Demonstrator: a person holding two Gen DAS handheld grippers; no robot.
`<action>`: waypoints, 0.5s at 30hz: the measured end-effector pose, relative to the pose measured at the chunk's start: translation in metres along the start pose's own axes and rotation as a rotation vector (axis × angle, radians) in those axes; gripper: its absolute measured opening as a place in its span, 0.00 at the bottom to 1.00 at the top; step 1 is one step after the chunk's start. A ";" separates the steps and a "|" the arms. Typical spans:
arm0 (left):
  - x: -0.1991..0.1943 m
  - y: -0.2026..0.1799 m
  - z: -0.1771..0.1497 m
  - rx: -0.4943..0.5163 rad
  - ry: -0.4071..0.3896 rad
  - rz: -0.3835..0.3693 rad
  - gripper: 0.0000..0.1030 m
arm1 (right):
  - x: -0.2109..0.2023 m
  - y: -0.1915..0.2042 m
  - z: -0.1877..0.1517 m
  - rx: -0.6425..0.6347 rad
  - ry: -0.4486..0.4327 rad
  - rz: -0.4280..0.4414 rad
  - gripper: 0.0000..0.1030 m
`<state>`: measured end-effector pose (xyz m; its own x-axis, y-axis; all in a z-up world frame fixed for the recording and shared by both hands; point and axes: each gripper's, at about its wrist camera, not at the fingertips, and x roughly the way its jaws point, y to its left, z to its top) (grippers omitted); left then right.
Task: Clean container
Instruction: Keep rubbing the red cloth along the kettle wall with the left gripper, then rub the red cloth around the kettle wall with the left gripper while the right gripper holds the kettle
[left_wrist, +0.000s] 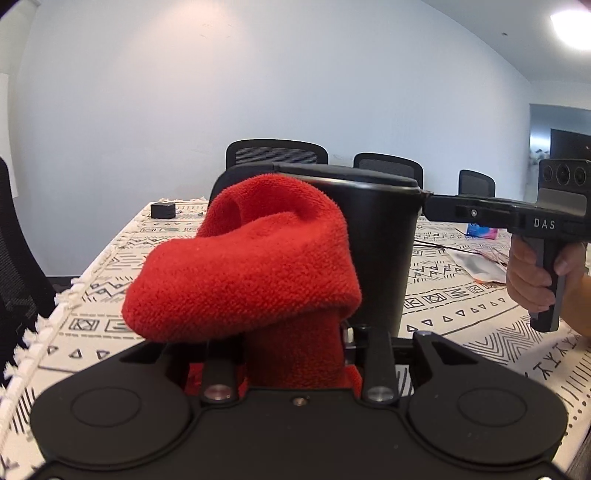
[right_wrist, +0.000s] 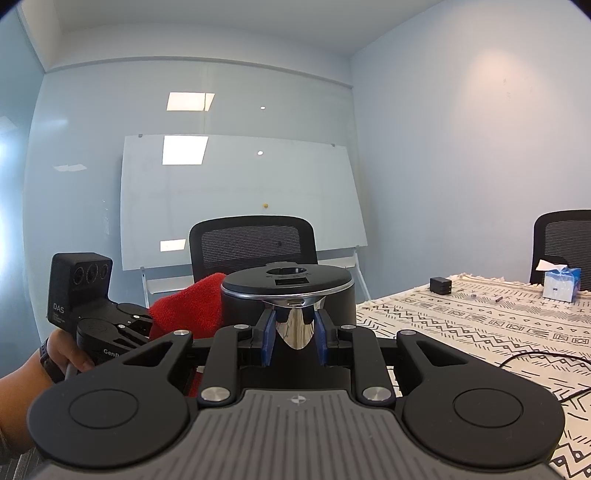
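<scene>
A black container (left_wrist: 380, 251) with a lid stands upright over the patterned tablecloth. My left gripper (left_wrist: 295, 354) is shut on a red cloth (left_wrist: 251, 266) that is pressed against the container's left side. In the right wrist view my right gripper (right_wrist: 294, 332) is shut on the container's shiny metal spout or tab (right_wrist: 295, 328) just under the lid (right_wrist: 288, 282). The red cloth (right_wrist: 188, 310) and the left gripper's body (right_wrist: 99, 325) show at the container's left. The right gripper's body (left_wrist: 480, 214) reaches the container's rim from the right in the left wrist view.
The table has a white cloth with black patterns (left_wrist: 461, 295). A small black box (left_wrist: 162, 210) sits at the far left end, a tissue box (right_wrist: 561, 282) at the far right, a cable (right_wrist: 535, 358) across the cloth. Office chairs (left_wrist: 277, 153) ring the table; a whiteboard (right_wrist: 240, 199) stands behind.
</scene>
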<state>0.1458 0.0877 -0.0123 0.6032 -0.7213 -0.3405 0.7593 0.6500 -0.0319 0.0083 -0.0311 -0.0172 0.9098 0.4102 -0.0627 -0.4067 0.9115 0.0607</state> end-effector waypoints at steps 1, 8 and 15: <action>-0.001 0.001 0.003 0.006 -0.003 -0.003 0.35 | 0.000 0.000 0.000 0.000 0.000 0.000 0.22; 0.001 0.010 -0.003 0.044 0.012 -0.068 0.35 | -0.003 -0.002 -0.001 -0.001 0.000 0.005 0.21; 0.001 0.016 0.001 0.083 0.037 -0.090 0.35 | -0.002 -0.001 0.000 0.006 0.000 0.010 0.22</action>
<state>0.1588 0.0973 -0.0118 0.5232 -0.7654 -0.3747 0.8286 0.5597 0.0137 0.0065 -0.0332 -0.0173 0.9058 0.4191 -0.0622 -0.4151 0.9073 0.0677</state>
